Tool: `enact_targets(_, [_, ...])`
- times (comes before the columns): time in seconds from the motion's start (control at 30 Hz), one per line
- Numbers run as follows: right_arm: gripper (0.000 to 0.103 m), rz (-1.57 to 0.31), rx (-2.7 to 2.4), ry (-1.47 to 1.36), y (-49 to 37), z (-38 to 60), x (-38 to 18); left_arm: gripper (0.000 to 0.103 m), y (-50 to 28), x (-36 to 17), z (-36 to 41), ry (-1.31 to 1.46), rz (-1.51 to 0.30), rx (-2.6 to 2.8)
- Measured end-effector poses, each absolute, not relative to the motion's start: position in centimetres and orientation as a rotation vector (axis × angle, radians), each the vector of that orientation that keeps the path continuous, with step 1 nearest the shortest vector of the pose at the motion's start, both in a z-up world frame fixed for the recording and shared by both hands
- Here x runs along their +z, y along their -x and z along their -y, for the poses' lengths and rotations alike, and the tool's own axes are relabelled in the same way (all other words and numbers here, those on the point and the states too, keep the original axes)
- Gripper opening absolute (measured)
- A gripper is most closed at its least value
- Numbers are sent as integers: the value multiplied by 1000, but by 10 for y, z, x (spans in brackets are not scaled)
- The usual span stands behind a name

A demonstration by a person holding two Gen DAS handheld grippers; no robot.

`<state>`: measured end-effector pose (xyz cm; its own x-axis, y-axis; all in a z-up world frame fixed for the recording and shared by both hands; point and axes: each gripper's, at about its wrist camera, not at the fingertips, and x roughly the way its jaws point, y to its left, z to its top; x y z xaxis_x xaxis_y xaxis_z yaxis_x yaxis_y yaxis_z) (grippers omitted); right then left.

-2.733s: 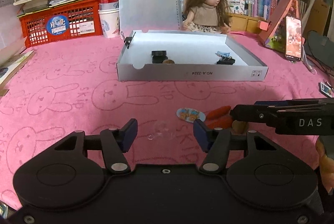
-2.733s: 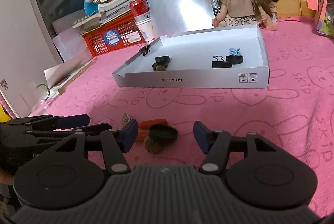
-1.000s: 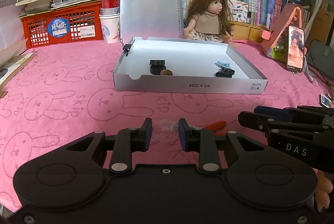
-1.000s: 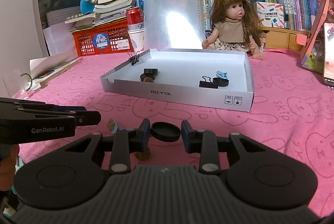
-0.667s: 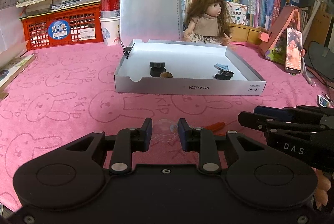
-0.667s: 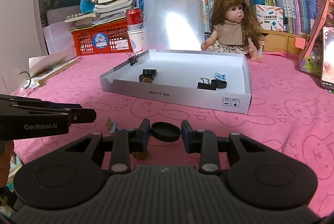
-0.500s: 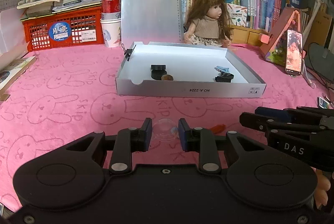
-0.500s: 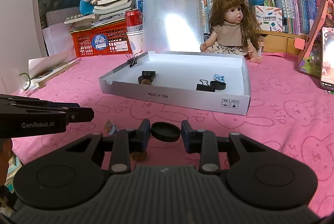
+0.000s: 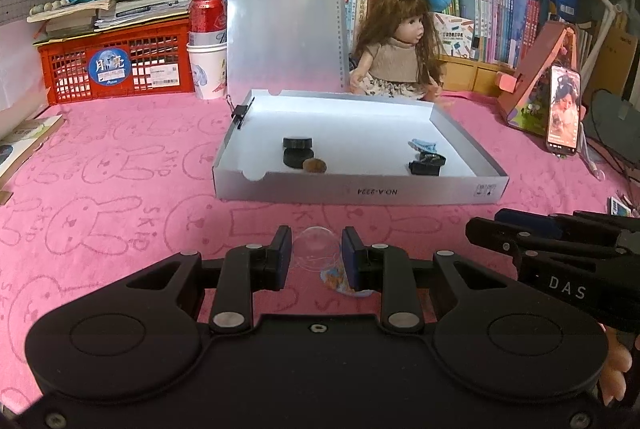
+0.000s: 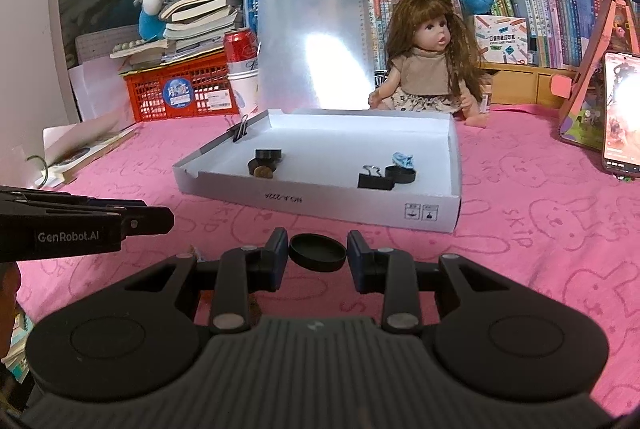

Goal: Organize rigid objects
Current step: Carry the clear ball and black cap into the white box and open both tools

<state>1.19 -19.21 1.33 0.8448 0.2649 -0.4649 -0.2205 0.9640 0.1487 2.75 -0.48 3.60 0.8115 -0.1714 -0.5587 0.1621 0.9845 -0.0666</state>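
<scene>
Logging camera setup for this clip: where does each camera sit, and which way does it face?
Left wrist: on the left tool, facing the white box; its fingers grip a clear dome; the right tool shows at right.
Right wrist: on the right tool, facing the same box; its fingers grip a black cap; the left tool shows at left.
Shared: box, doll, pink cloth.

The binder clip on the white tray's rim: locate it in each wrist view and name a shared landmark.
Left wrist view: binder clip sits left of centre, on the white tray's far-left rim.
Right wrist view: it sits left of centre, upper middle, on the same rim.
Shared landmark: the doll seated behind the tray.
</scene>
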Motion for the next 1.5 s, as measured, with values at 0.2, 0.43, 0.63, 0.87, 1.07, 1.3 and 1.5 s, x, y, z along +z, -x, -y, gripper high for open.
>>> enact_targets(0.2, [37, -490, 230, -107, -21, 200, 20, 26, -41, 45, 8, 26, -589, -179])
enact_targets(0.43, [37, -483, 197, -134, -34, 210, 25, 26, -57, 56, 14, 32, -576, -175])
enact_targets(0.63, [37, -478, 181, -141, -47, 215, 33, 26, -77, 64, 16, 49, -581, -168])
enact_targets(0.87, [37, -493, 172, -157, -68, 221, 40, 26, -106, 65, 19, 63, -612, -173])
enact_targets(1.07, [37, -533, 156, -193, -92, 230, 41, 26, -133, 57, 20, 100, -671, -171])
enact_targets(1.3, [37, -614, 155, -275, -117, 241, 31, 26, -159, 47, 19, 123, -728, -160])
enact_targets(1.5, [37, -692, 172, -330, -131, 246, 23, 26, -178, 36, 20, 129, -781, -157])
